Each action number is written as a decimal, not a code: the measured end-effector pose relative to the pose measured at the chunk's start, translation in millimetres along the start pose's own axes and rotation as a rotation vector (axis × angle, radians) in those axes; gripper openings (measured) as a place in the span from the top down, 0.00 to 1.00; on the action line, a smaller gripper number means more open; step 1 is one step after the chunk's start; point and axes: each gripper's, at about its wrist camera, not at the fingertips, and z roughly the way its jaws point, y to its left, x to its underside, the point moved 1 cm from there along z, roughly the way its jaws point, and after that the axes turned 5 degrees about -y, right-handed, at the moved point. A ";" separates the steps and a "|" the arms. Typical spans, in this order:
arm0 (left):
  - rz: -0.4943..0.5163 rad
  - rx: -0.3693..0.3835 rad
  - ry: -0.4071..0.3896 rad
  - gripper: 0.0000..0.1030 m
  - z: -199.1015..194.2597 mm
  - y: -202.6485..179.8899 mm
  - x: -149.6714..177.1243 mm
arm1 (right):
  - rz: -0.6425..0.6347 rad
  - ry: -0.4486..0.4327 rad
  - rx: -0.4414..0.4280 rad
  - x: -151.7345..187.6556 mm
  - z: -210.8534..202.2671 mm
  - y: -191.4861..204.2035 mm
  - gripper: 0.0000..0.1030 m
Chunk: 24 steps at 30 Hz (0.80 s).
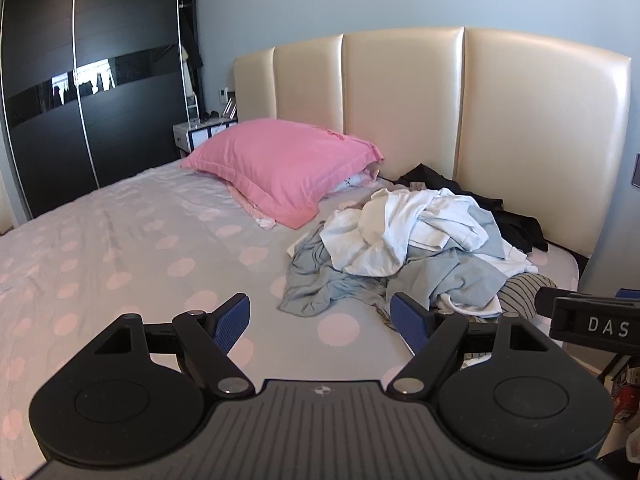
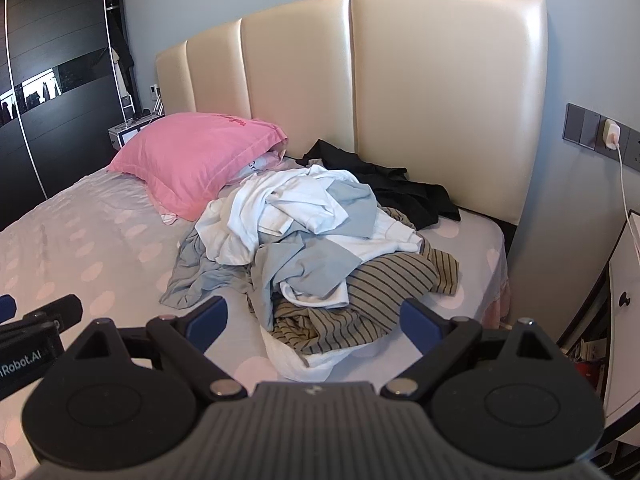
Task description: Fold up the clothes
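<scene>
Beside the pink pillow (image 2: 192,160): clothes pile (image 2: 316,236) heaped on the bed (image 1: 120,240).
Right view only: wall charger (image 2: 611,134), striped garment (image 2: 384,284) fully seen.
Left tool (image 1: 320,322): spread wide, empty, above the sheet short of the pile.
Right tool (image 2: 314,318): spread wide, empty, over the pile's near edge; contact unclear.

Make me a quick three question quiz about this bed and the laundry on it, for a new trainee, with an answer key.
1. True or false: the left claw is shut on a shirt.
2. Which garment lies nearest the right claw? A) striped garment B) black garment C) pink pillow
3. Fill in: the black garment lies against the cream ____.

Key: 1 false, both claws are open and empty; 2 A; 3 headboard.
</scene>
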 end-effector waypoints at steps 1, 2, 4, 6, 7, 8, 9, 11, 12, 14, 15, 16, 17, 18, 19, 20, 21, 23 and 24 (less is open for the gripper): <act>-0.005 0.005 0.010 0.25 0.5 -0.3 -0.6 | 0.004 0.003 -0.003 -0.1 0.4 -1.4 0.09; -0.010 0.011 0.019 0.25 1.0 -0.6 -1.2 | 0.009 0.006 -0.007 -0.2 0.9 -2.9 0.09; -0.022 0.018 0.016 0.25 1.0 -1.2 -0.8 | 0.018 0.011 -0.013 -0.4 1.7 -5.7 0.09; -0.021 0.011 0.006 0.25 -1.4 -1.7 0.3 | 0.016 0.012 -0.013 -1.2 1.4 -6.0 0.09; -0.013 0.007 0.005 0.25 -0.9 -4.3 0.5 | 0.009 0.006 -0.011 -2.7 -0.1 -5.6 0.09; -0.008 0.006 0.008 0.25 -0.2 -6.9 0.0 | 0.008 0.003 -0.013 -2.4 -0.2 -6.6 0.09; -0.008 0.008 0.012 0.25 -0.7 -8.0 -0.7 | -0.001 -0.002 -0.009 -0.2 0.9 -3.9 0.09; -0.010 0.010 0.017 0.25 -1.5 -10.0 -1.5 | -0.007 -0.001 -0.011 -3.2 -0.3 -5.3 0.09; -0.010 0.011 0.019 0.25 -2.2 -10.4 -1.7 | -0.009 0.000 -0.010 -3.1 -0.5 -4.6 0.09; -0.012 0.009 0.025 0.25 -1.7 -11.1 -2.3 | -0.012 0.000 -0.009 -2.8 -1.0 -3.1 0.09; -0.012 0.007 0.028 0.25 -1.2 -11.5 -2.6 | -0.014 0.001 -0.008 -2.7 -1.3 -2.4 0.09; -0.013 0.006 0.031 0.25 -0.7 -11.9 -2.9 | -0.016 0.001 -0.008 -2.6 -1.6 -1.6 0.09; -0.013 0.005 0.034 0.25 -0.2 -12.3 -2.6 | -0.018 0.001 -0.007 -2.5 -1.8 -0.9 0.09; -0.013 0.007 0.037 0.25 0.2 -12.8 -2.1 | -0.020 0.002 -0.007 -2.4 -2.1 -0.1 0.09; -0.012 0.007 0.039 0.25 0.4 -13.2 -1.9 | -0.022 0.002 -0.006 -2.3 -2.3 0.6 0.09; -0.013 0.006 0.040 0.25 0.5 -13.5 -1.8 | -0.023 0.003 -0.006 -2.3 -1.8 1.0 0.09; -0.013 0.006 0.042 0.25 0.6 -13.8 -1.6 | -0.023 0.005 -0.007 -2.4 -0.9 0.8 0.09; -0.018 0.009 0.047 0.25 0.9 -13.2 -0.8 | -0.023 0.006 -0.008 -2.1 -0.7 0.7 0.09; -0.018 0.010 0.048 0.25 0.8 -13.3 -0.6 | -0.023 0.006 -0.009 -2.1 -0.8 0.8 0.09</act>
